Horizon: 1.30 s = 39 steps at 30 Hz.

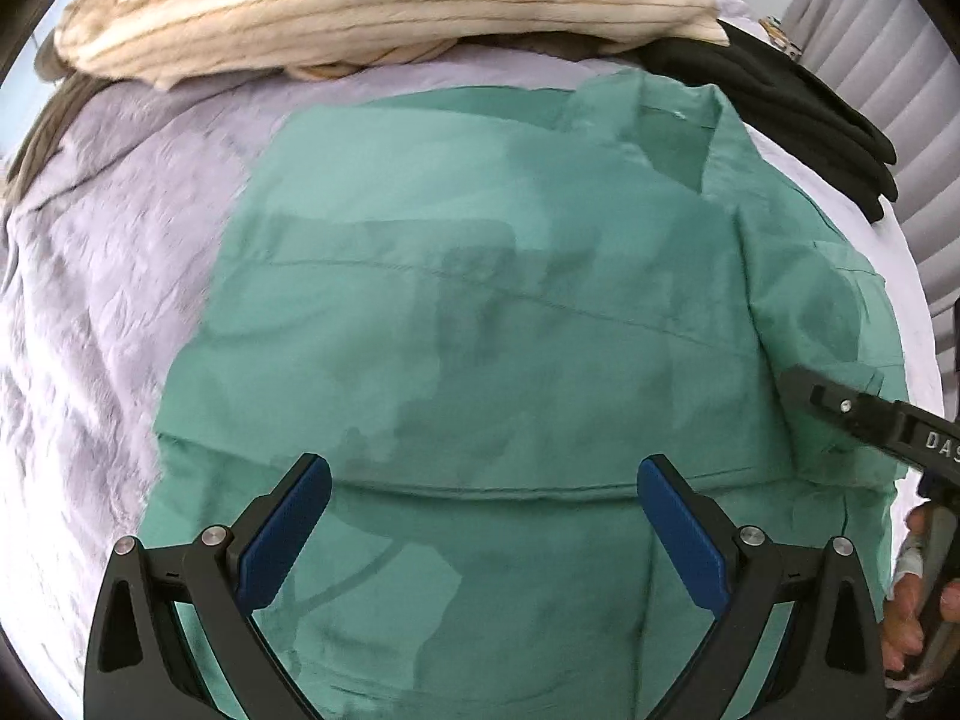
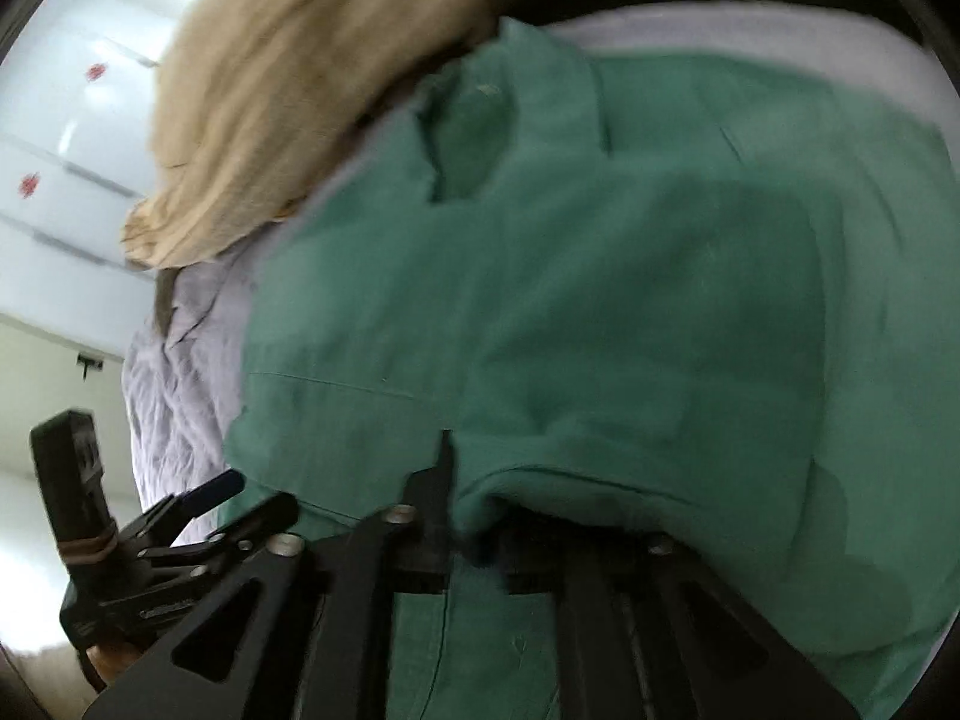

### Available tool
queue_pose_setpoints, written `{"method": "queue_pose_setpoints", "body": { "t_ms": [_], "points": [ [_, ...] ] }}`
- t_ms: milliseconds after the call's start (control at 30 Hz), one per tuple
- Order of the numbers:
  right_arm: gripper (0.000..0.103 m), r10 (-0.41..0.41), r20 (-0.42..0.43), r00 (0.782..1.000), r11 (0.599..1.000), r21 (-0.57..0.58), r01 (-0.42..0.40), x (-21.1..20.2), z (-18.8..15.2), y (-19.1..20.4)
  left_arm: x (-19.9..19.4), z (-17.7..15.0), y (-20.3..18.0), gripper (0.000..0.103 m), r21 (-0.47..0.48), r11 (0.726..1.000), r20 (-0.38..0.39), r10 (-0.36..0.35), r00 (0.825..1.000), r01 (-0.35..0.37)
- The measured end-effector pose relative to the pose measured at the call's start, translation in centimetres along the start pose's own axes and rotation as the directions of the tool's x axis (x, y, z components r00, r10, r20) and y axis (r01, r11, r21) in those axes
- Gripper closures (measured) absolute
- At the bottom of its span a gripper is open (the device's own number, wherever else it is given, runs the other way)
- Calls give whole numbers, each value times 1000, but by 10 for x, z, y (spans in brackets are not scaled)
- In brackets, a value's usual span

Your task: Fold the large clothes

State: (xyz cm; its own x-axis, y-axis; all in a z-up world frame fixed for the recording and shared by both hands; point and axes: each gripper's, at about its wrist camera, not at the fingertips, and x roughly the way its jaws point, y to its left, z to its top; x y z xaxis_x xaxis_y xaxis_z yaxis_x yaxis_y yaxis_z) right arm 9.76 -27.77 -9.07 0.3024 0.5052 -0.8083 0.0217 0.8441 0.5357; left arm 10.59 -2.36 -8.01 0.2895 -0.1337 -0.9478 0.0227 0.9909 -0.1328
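Note:
A green collared shirt [image 1: 480, 300] lies spread on a lavender bed sheet [image 1: 90, 300], its collar [image 1: 660, 126] at the far right. My left gripper [image 1: 483, 471] hovers open over the shirt's near part, blue pads wide apart and nothing between them. My right gripper [image 1: 792, 381] reaches in from the right at the shirt's right edge. In the blurred right wrist view, the right gripper [image 2: 474, 450] has its jaws slightly apart, with a fold of the green shirt [image 2: 600, 300] draped over one finger and hiding it. The left gripper [image 2: 252, 498] shows at the lower left.
A cream striped garment [image 1: 360, 0] is piled at the far side of the bed, with a black garment [image 1: 780, 102] beside it. A grey padded wall [image 1: 900, 120] stands at the right. A hand [image 1: 912, 600] holds the right tool. White cabinets [image 2: 60, 120] stand beyond the bed.

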Motion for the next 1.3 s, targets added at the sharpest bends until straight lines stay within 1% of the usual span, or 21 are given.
{"method": "queue_pose_setpoints", "body": {
  "t_ms": [33,100,133,233,267,367,400,500,600,633,667,767,800,833,900,933,1000,1100,1200,1233,1300],
  "points": [
    [74,8,5,1000,1000,29,-8,-3,-3,-3,0,-1,1,1,-3,1000,0,-1,1000,1],
    [37,36,38,999,994,106,-40,-13,-9,-13,2,-3,9,1,-12,1000,-2,-9,1000,9],
    [31,35,63,997,988,147,-44,-19,-11,-18,2,-4,12,1,-16,1000,-2,-13,1000,13],
    [30,36,156,987,945,316,-85,-39,-20,-45,-1,-4,17,1,-26,999,1,-25,1000,25],
    [32,46,180,982,925,363,-110,-41,-21,-53,-4,-4,19,1,-26,999,4,-31,1000,31],
    [88,13,229,973,884,452,-118,-45,-18,-68,-10,-3,27,1,-18,999,18,-35,999,35],
    [88,-13,242,970,897,432,-96,-48,-14,-62,-12,-2,30,1,-18,999,23,-34,999,34],
    [88,-80,272,959,983,183,30,-51,5,-3,-20,0,45,1,-26,999,47,-18,999,19],
    [88,-113,227,967,983,-116,142,-30,12,65,-25,2,68,1,-55,998,66,21,998,-17],
    [88,-161,200,967,946,-247,209,-12,7,92,-26,3,77,1,-69,997,67,34,997,-30],
    [88,-194,187,963,919,-309,245,-1,3,104,-26,4,87,1,-91,995,64,52,997,-46],
    [84,-335,142,932,785,-505,359,44,-18,138,-27,2,111,1,-137,988,51,82,995,-74],
    [76,-385,122,915,733,-563,383,61,-27,146,-27,0,117,1,-137,987,49,90,995,-82],
    [71,-404,112,908,705,-594,387,69,-34,150,-26,-2,121,1,-132,987,45,102,994,-95],
    [49,-426,106,899,650,-655,385,74,-53,161,-26,-4,127,1,-131,986,41,108,993,-101],
    [48,-420,115,900,639,-667,384,71,-59,164,-26,-4,128,1,-135,986,39,105,994,-99],
    [48,-402,107,909,668,-645,371,60,-63,162,-25,-4,130,1,-144,987,36,78,996,-72],
    [48,-343,66,937,796,-510,327,27,-58,136,-21,3,118,1,-123,992,28,20,999,-17],
    [41,-219,8,976,953,-211,216,-11,-45,76,-16,12,96,1,-75,996,9,-57,998,57],
    [41,-181,3,984,978,-105,180,-24,-44,53,-15,15,87,1,-61,995,3,-75,997,75],
    [41,-132,11,991,989,62,131,-44,-50,14,-12,23,67,1,-24,994,5,-103,995,103]
  ]
}}
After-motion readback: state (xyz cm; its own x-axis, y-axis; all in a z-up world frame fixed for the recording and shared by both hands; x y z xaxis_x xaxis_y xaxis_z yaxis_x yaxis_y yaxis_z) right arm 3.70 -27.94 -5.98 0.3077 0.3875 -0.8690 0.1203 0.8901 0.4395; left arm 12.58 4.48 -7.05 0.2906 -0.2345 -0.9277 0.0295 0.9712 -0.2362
